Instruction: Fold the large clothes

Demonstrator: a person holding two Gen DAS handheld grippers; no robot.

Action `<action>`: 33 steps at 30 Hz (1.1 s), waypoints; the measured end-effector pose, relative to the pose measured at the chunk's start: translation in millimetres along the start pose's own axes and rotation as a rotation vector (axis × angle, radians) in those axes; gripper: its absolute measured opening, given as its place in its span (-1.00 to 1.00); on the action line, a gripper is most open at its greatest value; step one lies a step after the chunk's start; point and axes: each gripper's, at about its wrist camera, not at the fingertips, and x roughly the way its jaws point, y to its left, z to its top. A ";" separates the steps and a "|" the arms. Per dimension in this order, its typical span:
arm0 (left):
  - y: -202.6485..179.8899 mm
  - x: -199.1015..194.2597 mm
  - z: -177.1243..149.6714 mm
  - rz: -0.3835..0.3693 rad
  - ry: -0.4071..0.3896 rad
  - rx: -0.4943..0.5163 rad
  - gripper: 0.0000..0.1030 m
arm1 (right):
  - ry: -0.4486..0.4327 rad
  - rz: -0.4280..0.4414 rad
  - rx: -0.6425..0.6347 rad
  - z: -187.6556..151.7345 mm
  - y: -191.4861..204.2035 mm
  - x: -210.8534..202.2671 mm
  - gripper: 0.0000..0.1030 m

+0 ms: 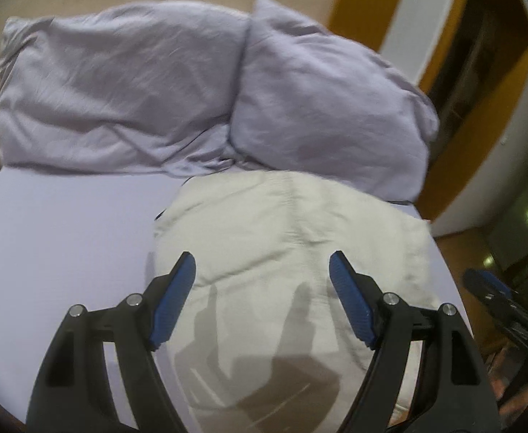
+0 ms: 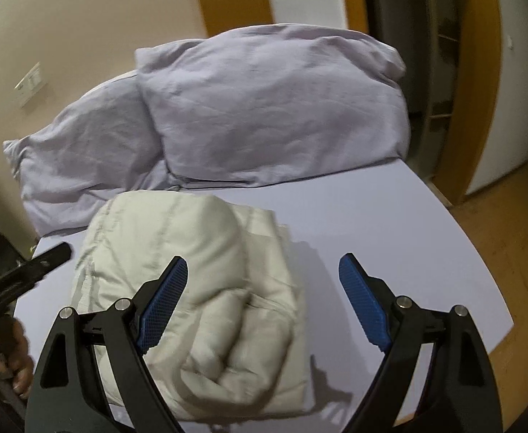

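Presently, item one: the cream garment (image 2: 199, 288), a bulky padded piece, lay already doubled into a thick bundle on the lilac bed sheet (image 1: 65, 234), near the right side of the mattress and just short of the pillows. Its top layer looked puffed and uneven, with loose edges stepping out along the right side in the right wrist view.

Item two: my left gripper (image 1: 262, 303) hung over the bundle, blue pads (image 1: 175, 299) spread wide, nothing between them. My right gripper (image 2: 264, 306) hung likewise with jaws wide apart and empty, its left finger over the cloth, its right over bare sheet.

Judgement on the step: I took the fold as close to finished, with squaring and flattening left. To do it well I would have lowered both tools flat, pressed the puffed top down from the middle outward, then nipped the stray right-hand edges through all layers and drawn them flush, slowly, since padded cloth springs back and thin pinches slip.

Item three, surroundings: two lilac pillows (image 1: 119, 83) at the head, beige wall (image 2: 65, 18), wooden floor (image 2: 498, 234) beyond
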 end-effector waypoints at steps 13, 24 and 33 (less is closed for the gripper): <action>-21.9 46.9 -34.9 -0.034 0.040 0.041 0.45 | 0.036 0.038 -0.040 5.8 24.4 19.6 0.33; -31.8 59.6 -37.3 -0.040 0.053 0.061 0.45 | 0.051 -0.031 -0.082 6.3 31.2 62.0 0.06; -30.1 47.6 -26.4 -0.090 0.040 0.045 0.45 | 0.088 -0.047 -0.058 -24.4 7.8 101.6 0.03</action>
